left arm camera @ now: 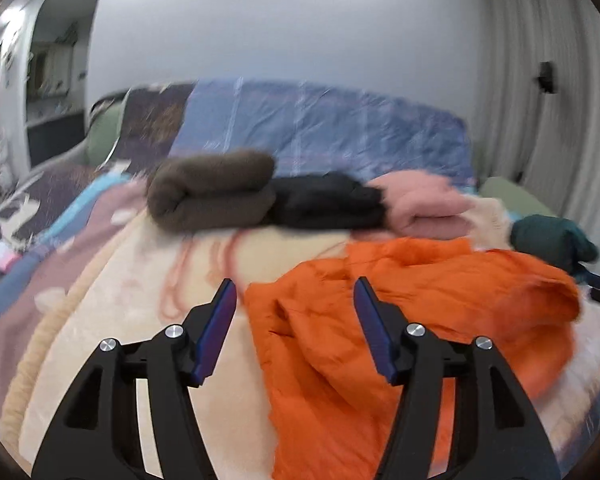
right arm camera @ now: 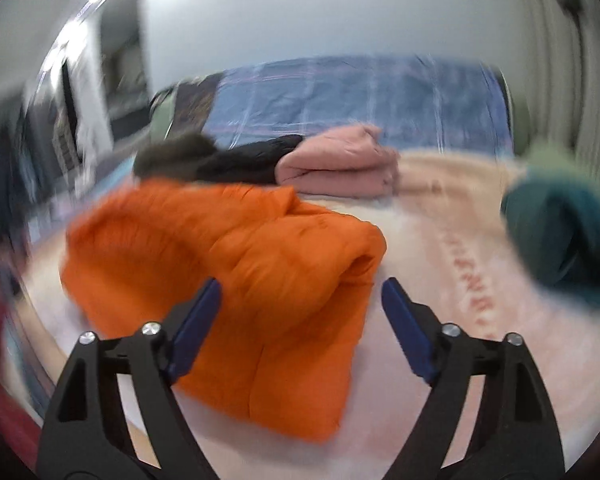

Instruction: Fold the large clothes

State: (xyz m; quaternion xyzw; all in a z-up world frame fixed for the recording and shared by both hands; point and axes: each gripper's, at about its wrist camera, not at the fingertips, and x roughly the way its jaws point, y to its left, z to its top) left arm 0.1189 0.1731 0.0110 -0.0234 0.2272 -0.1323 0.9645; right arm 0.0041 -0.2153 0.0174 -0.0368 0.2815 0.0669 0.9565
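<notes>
A: How many garments lie on the bed?

B: Five show. One orange jacket [left arm camera: 400,320] lies crumpled on the cream blanket [left arm camera: 120,300] nearest the grippers. Behind it, three folded bundles sit in a row, touching one another: a brown one [left arm camera: 212,190] on the left, a black one [left arm camera: 328,202] in the middle, a pink one [left arm camera: 424,204] on the right. One dark teal garment [left arm camera: 552,240] lies apart at the right edge of the bed.

A: And the bedding?

B: One blue plaid quilt [left arm camera: 320,120] is heaped along the back, against the pale wall.

A: The grippers?

B: Two. The left gripper [left arm camera: 296,292] has its jaws spread wide, holding nothing; the jacket's left part shows between its blue fingers [left arm camera: 216,332], though contact cannot be told. The right gripper [right arm camera: 300,292] also stands wide open and empty, the jacket's folded right edge between its fingers [right arm camera: 404,328]. That view is blurred, so whether it touches the cloth is unclear.
</notes>
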